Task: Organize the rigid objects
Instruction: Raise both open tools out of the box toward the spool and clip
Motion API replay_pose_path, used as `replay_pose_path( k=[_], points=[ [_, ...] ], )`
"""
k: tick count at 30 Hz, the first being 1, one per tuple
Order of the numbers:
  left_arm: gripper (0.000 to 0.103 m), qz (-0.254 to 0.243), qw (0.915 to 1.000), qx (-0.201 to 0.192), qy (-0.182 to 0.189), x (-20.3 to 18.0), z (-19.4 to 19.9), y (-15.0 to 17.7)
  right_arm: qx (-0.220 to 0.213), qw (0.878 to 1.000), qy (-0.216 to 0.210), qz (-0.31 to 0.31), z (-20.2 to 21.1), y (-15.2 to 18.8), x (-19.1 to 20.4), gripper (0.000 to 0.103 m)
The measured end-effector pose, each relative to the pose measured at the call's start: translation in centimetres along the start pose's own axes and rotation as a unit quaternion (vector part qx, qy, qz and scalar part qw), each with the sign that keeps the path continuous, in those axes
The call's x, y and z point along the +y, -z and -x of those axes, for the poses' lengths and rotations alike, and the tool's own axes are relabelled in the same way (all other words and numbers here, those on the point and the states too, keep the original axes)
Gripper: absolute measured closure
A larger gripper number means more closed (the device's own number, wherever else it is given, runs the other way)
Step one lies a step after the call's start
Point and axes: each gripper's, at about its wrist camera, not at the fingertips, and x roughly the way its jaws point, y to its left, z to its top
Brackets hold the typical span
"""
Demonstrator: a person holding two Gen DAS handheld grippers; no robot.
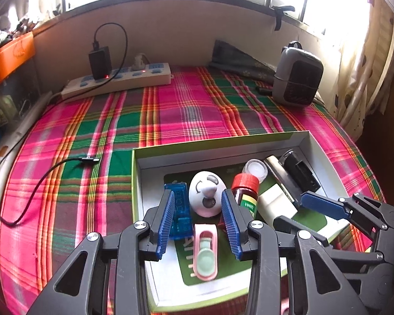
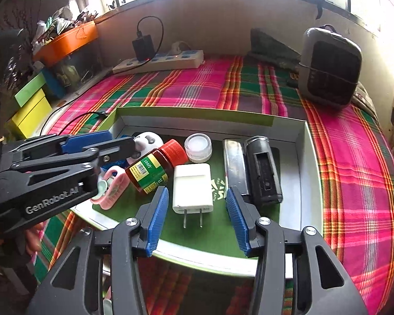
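White charger (image 2: 193, 187) sits lower centre in the box (image 2: 311, 173), between the right hand-held gripper (image 2: 197, 206)'s parted jaws, unheld. Left hand-held gripper (image 1: 198, 214) gapes empty beside the egg toy (image 1: 207, 193). Looks like sorting's nearly finished; next, probably retreat.

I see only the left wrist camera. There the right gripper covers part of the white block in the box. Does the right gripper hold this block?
Observer: No. In the right wrist view the white charger lies flat between the open pads of the right gripper, and neither pad touches it.
Operator: Which way do its pins point?
Observer: Its two prongs point toward the near rim of the box, so toward the gripper.
Operator: Is the bottle with the red cap standing?
Observer: No. The brown bottle lies on its side, with its cap toward the far wall and a barcode facing up.
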Motion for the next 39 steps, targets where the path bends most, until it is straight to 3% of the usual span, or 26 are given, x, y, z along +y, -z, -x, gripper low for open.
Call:
replay_pose_path(
  k=[27, 39],
  points=[
    [0.067, 0.007, 0.9988, -0.037, -0.033, -0.9, 6.9, 5.0, -0.027, 1.0, -0.003, -0.01, 5.0, 3.5, 1.3, 0.055],
    [0.067, 0.028, 0.999, -0.031, -0.019, -0.2, 8.1, 8.1, -0.032, 0.999, -0.014, -0.004, 7.0, 5.8, 2.5, 0.055]
  ],
)
